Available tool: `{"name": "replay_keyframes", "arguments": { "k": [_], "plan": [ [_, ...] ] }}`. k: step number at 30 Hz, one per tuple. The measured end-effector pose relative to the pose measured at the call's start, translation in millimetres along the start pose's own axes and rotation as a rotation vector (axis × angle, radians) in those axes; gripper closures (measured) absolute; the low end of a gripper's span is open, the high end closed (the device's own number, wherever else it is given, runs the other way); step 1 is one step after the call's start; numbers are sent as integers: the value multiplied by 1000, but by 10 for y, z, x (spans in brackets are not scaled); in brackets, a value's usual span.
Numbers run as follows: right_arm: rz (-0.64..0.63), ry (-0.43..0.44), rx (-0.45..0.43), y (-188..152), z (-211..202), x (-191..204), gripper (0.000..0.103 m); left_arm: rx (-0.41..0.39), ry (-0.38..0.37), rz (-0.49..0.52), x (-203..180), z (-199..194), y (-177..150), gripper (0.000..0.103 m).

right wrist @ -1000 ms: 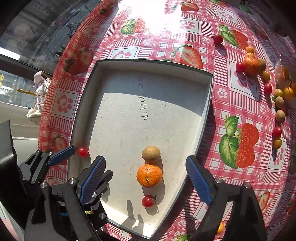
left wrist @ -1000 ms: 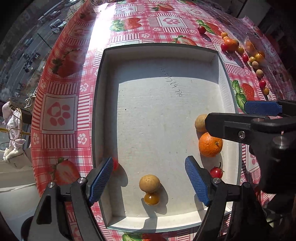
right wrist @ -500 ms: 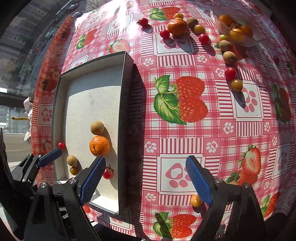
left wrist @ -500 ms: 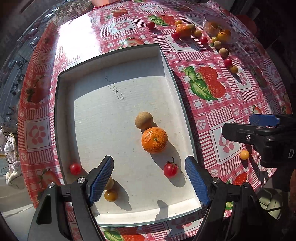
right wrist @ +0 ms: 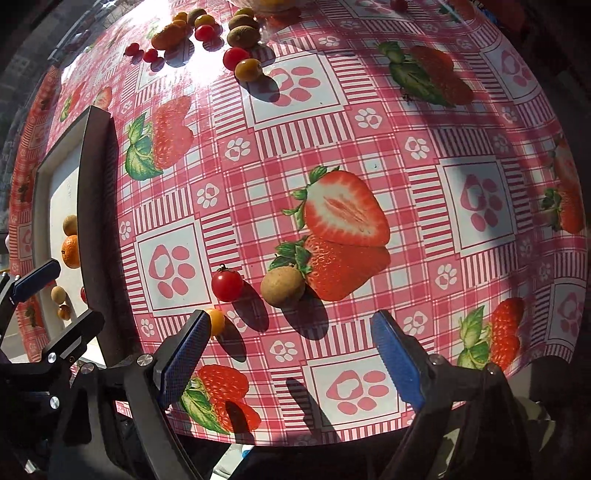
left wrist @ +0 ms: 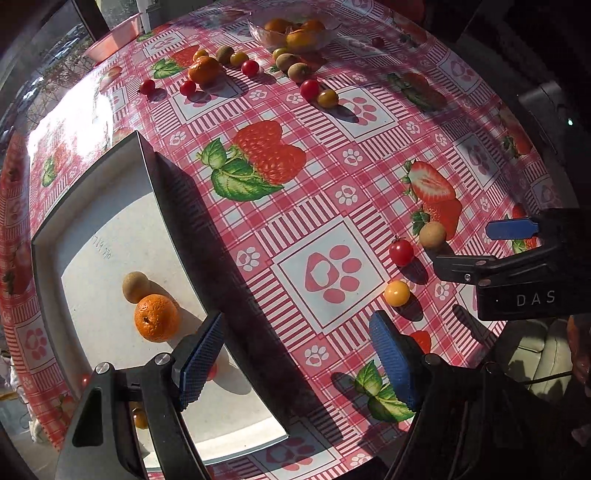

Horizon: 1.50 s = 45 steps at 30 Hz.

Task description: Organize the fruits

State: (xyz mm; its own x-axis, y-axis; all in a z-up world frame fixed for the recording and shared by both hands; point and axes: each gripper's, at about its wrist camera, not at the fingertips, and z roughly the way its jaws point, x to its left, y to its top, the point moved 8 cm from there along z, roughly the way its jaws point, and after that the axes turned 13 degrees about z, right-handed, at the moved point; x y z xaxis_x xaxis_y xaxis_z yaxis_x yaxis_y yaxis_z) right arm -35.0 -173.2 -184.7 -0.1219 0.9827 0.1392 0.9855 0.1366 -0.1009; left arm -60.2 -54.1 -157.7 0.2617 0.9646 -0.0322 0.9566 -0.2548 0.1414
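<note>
A grey tray [left wrist: 162,181] on the strawberry-print tablecloth holds an orange [left wrist: 156,322], a brown round fruit [left wrist: 135,287] and small tomatoes. My left gripper [left wrist: 295,362] is open and empty, hovering over the tray's right wall. Near the table's front lie a red cherry tomato [right wrist: 227,285], a brown round fruit [right wrist: 282,290] and a yellow cherry tomato [right wrist: 216,321]. My right gripper [right wrist: 290,363] is open and empty, just in front of these three. The right gripper also shows at the right edge of the left wrist view [left wrist: 480,251].
Several loose fruits lie at the far side: an orange [left wrist: 203,69], red tomatoes [left wrist: 309,88], yellow tomatoes [left wrist: 327,98] and kiwis [left wrist: 299,71]. A clear bowl of oranges [left wrist: 295,29] stands behind them. The table's front edge [right wrist: 332,439] is close below my right gripper.
Both grippers have swung to the right, away from the tray's inside and toward the loose fruits near the table's front edge. Both stay open and empty.
</note>
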Motion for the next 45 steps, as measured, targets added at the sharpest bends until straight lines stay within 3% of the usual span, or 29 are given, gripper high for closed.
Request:
{"name": "replay_keyframes", "arguments": {
  "k": [6,9,21,22,23,28,29,32,33,38,45],
  "plan": [
    [-48,-40,2,-35,106,-150,13,22,-29,48,-316,197,26,23],
    [-94,-46,-7,-22,145,-103,18,30,-41,39,-378,286,53,23],
    [-221,-33,-15,145,302,332,62,47,-41,-16,-481,460,193,23],
    [-228,-31,-16,143,298,340,70,49,-38,-14,-505,477,232,25],
    [-232,-27,-13,139,295,344,73,55,-37,-11,-516,485,246,34],
    [-175,14,7,139,259,223,73,66,-2,-3,-528,521,315,43],
    [-157,24,10,146,245,186,73,67,7,0,-522,518,304,49],
    [-116,40,14,164,237,109,73,61,11,2,-501,523,309,80],
    [-109,42,14,170,233,91,73,63,-13,-10,-487,515,312,83],
    [-79,59,16,166,205,23,73,58,-105,-108,-288,465,302,83],
    [-48,87,7,136,93,-57,73,32,-124,-148,-85,281,234,83]
  ]
}}
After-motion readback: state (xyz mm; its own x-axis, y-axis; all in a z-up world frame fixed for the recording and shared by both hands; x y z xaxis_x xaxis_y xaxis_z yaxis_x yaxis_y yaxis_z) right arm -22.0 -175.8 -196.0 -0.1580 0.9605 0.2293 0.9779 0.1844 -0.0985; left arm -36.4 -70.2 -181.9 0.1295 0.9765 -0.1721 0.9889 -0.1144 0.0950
